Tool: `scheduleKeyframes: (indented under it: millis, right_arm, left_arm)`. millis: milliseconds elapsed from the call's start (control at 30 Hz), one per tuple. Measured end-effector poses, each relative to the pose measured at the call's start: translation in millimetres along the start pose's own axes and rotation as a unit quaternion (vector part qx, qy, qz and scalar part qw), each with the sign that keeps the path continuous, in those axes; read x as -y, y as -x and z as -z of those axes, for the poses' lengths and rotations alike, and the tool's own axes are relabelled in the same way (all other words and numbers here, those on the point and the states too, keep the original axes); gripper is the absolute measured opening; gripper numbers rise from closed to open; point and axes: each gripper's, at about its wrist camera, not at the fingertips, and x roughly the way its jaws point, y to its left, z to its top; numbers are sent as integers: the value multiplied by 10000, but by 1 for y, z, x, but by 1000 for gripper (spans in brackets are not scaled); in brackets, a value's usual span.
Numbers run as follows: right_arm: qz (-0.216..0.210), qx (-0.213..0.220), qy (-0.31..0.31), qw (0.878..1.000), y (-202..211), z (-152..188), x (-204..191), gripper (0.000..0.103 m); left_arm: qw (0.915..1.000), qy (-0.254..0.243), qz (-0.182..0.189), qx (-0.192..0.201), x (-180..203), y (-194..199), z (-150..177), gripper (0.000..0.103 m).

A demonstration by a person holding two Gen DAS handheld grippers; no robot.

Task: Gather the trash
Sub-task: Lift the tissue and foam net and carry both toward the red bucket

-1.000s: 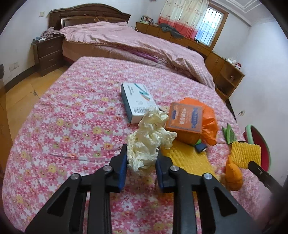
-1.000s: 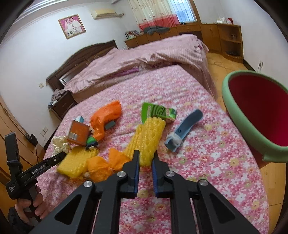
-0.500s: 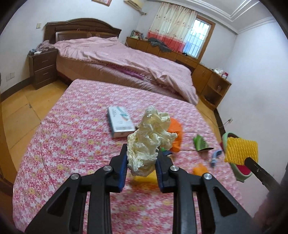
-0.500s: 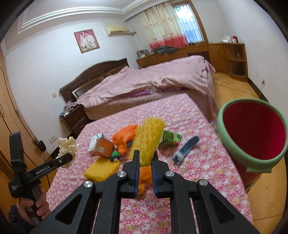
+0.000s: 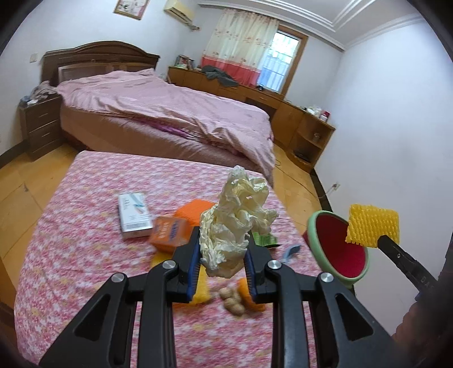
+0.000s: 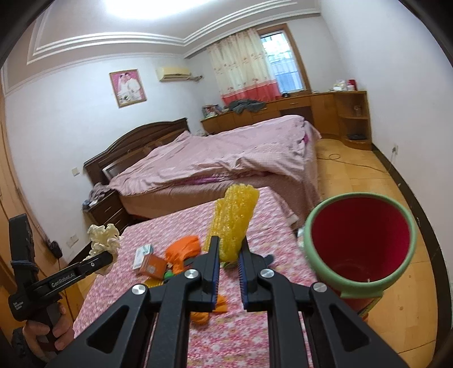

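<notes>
From the left wrist, the left tongs (image 5: pixel 222 256) pinch a crumpled cream paper wad (image 5: pixel 236 223), held up above the floral-covered table (image 5: pixel 70 254). Off to the right, the yellow foam net (image 5: pixel 373 226) hangs over the mouth of the red bin (image 5: pixel 338 250). A white box (image 5: pixel 133 215) and an orange carton (image 5: pixel 168 233) lie on the cloth.

From the right wrist, the right tongs (image 6: pixel 228 267) grip the yellow foam net (image 6: pixel 233 223) upright, just left of the red bin (image 6: pixel 359 243). The left tongs (image 6: pixel 97 261) carry the paper wad (image 6: pixel 104 242) at far left.

Room evenly daylit from curtained window (image 5: pixel 276 69); ceiling glare (image 6: pixel 158 5) blown out; tablecloth (image 5: pixel 70 240) motion-blurred; edges fisheye-bent, vignetted.
</notes>
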Motion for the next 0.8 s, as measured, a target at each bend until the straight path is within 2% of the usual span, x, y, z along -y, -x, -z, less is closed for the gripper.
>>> scheduleKeyframes:
  millis: [167, 400, 600, 800]
  right_arm:
    - [206, 123, -176, 9996, 8, -8, 23, 13]
    - [536, 263, -410, 9974, 13, -12, 66, 14]
    - [769, 189, -795, 9937, 7, -9, 110, 14]
    - [925, -22, -1206, 9884, -7, 4, 159, 14]
  left_arm:
    - [9994, -228, 211, -166, 33, -15, -5, 27]
    - [9953, -705, 529, -390, 97, -45, -7, 27]
    - [9882, -1093, 792, -718, 152, -84, 2, 27]
    - [9793, -1378, 844, -1221, 187, -135, 20, 27]
